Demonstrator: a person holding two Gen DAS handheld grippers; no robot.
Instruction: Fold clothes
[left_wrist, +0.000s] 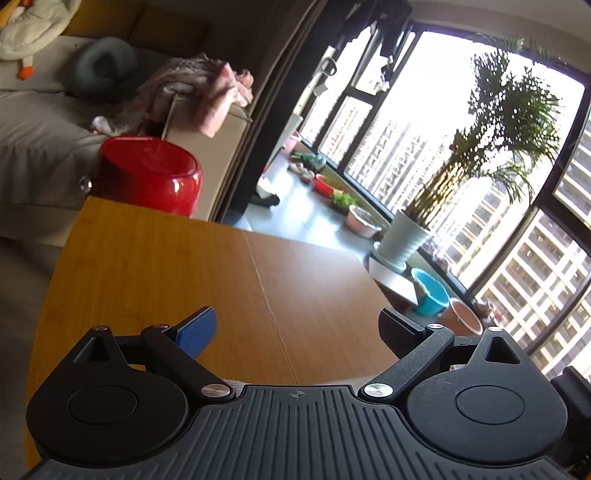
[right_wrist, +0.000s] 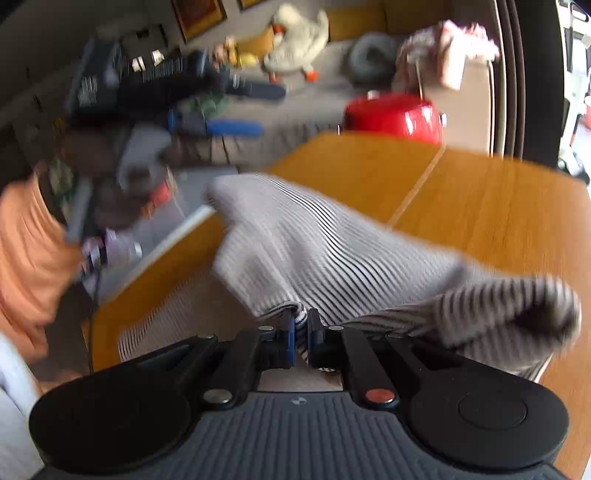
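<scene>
Over wooden table (right_wrist: 498, 206): right gripper (right_wrist: 301, 325) angled downward, pinching striped garment (right_wrist: 314, 251); left gripper (left_wrist: 299, 328) spread wide, empty. Person's orange sleeve (right_wrist: 26, 258) blurred, cut off.

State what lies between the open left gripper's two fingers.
Nothing is held there: in the left wrist view, only bare wooden table shows between the left gripper fingers.
</scene>
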